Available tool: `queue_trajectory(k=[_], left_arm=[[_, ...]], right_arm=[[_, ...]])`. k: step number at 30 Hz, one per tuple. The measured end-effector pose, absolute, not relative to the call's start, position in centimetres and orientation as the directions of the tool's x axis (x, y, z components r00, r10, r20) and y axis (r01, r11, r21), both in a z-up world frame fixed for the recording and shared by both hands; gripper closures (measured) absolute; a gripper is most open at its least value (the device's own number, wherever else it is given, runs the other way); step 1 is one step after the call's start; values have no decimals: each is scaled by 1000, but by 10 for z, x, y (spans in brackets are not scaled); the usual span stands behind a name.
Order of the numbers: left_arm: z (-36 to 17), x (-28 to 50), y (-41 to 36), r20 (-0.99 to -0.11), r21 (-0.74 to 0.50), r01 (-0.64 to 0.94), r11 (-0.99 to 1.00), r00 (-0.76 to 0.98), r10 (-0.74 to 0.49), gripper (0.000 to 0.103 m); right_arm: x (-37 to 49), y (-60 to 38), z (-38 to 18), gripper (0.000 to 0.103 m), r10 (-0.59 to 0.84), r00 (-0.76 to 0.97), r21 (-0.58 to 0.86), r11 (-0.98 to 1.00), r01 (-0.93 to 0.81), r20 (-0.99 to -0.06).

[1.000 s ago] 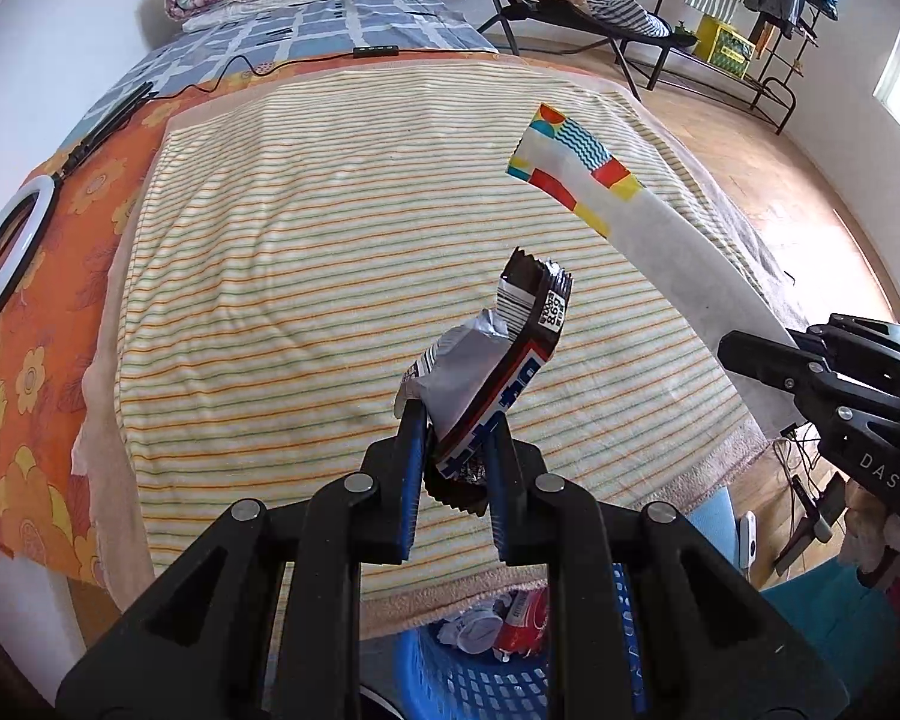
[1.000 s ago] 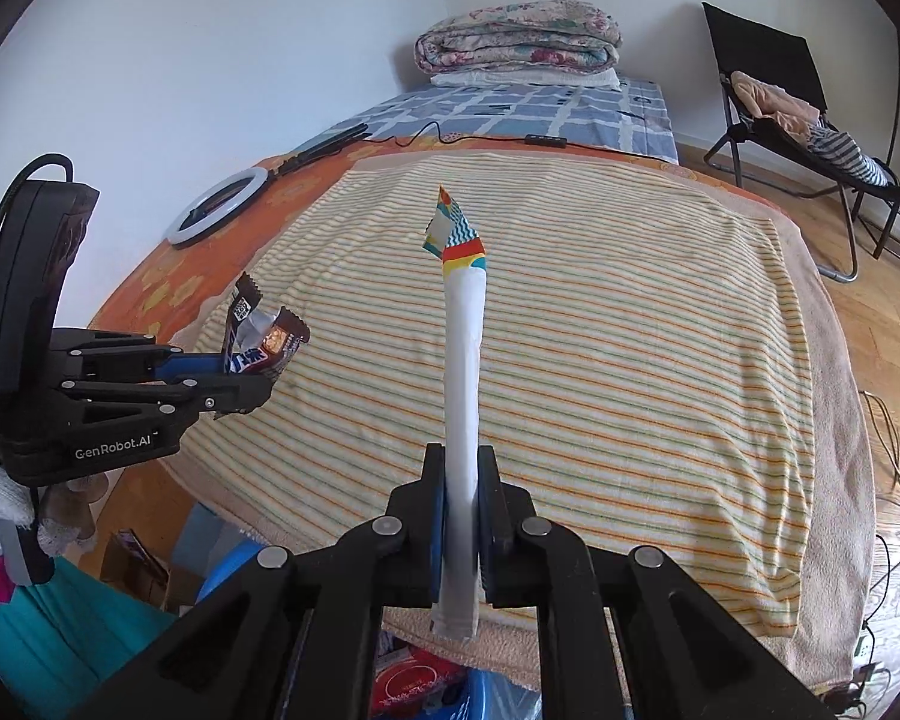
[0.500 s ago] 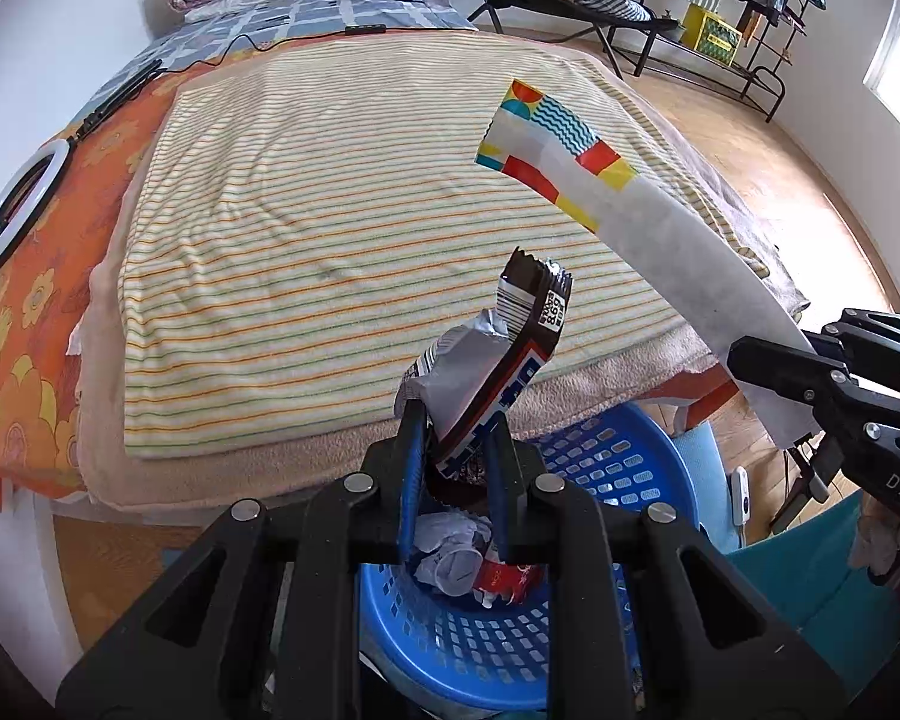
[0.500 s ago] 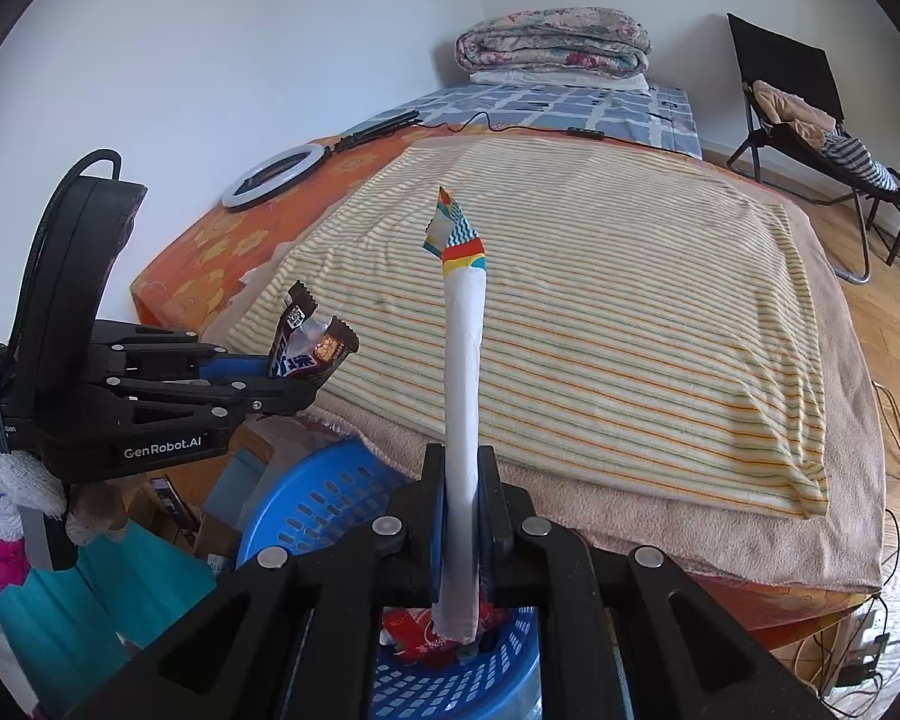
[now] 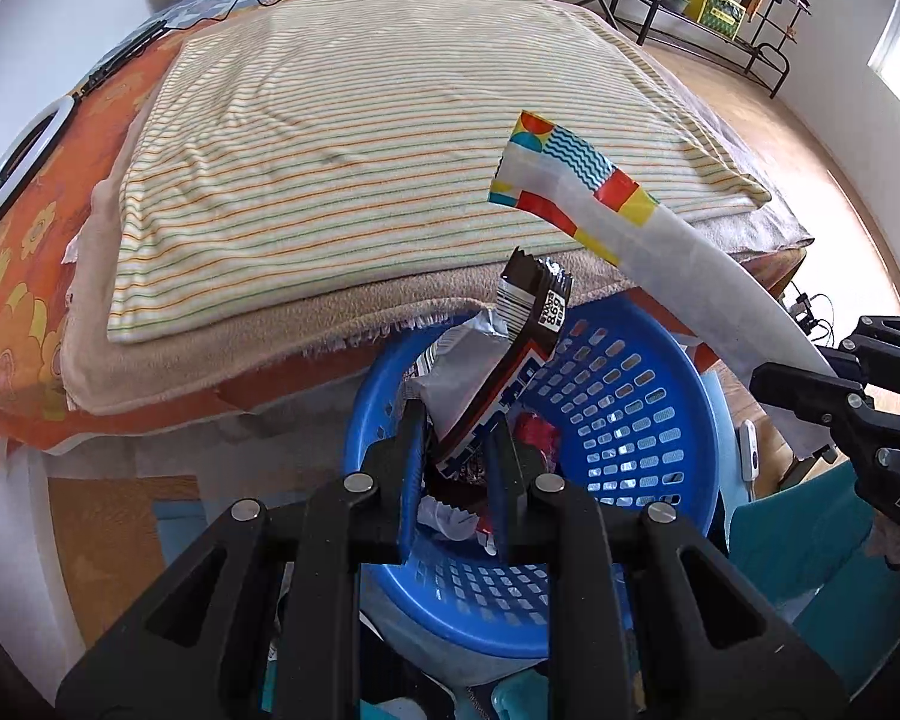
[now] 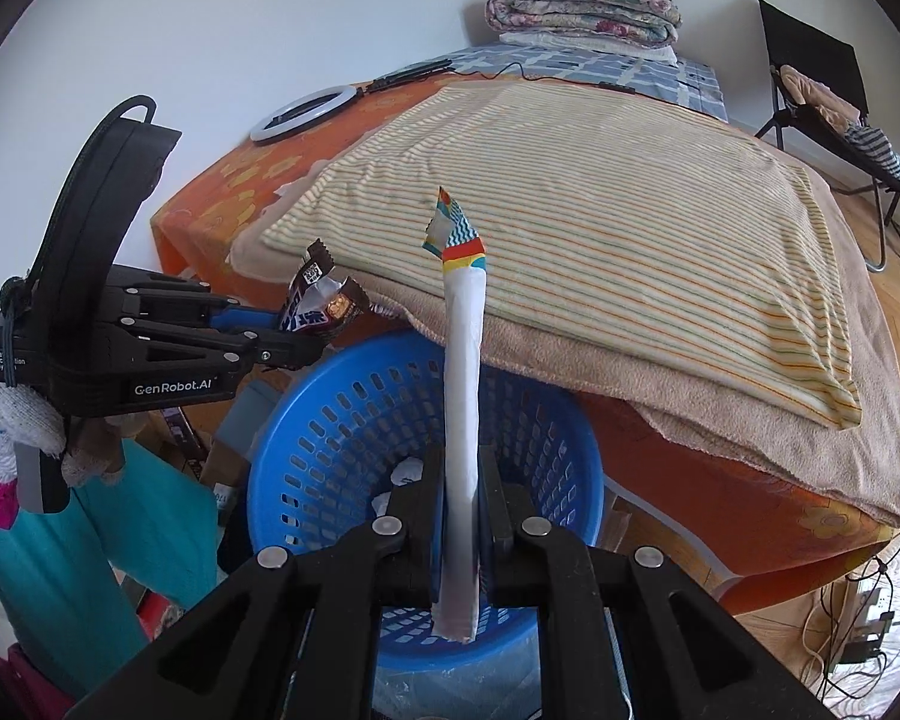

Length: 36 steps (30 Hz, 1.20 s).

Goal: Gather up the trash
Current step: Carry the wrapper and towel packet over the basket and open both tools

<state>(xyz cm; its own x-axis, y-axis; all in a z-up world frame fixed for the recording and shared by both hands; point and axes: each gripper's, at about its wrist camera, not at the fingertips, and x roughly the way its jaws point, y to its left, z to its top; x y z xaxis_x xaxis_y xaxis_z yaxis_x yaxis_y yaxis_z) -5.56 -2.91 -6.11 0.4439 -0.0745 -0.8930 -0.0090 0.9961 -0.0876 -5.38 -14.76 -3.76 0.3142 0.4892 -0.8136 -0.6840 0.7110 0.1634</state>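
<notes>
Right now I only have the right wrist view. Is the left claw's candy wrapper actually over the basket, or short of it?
Observer: Over it. In the left wrist view the left claw is shut on the candy wrapper, with the blue basket open directly beneath the wrapper's lower end.
Operator: Good. My right claw has the long wrapper. Is there anything red in the basket already? I only see white scraps.
Observer: Yes. A red wrapper lies inside, just past the left claw's tips, near crumpled white paper.
Operator: Which face of the candy wrapper is toward that camera?
Observer: The end with the printed barcode.
</notes>
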Motion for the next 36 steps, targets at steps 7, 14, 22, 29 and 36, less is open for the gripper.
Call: queue_trajectory(k=[7,14,22,29,36], left_arm=[[-80,-66,-25,-911,-90,-18,996,405,-75,85],[-97,-72,-25,-928,-92,-18,996,363,-79,85],[-114,-70,-37,-945,-97,8,995,313,-95,85],[-122,-65,-43,-950,-105,18,994,293,-106,85],[-125,-63,-45,-952,-101,17,995,288,-102,82]], right_arm=[[-69,-145,-56,96,471,275,149,683,-715,-839],[-80,-142,-73,96,452,222,160,664,-730,-864],[-84,-140,-93,96,414,181,162,667,-727,-892],[-77,-141,-102,93,396,169,172,691,-702,-903],[-69,-140,-105,82,394,170,179,707,-685,-903]])
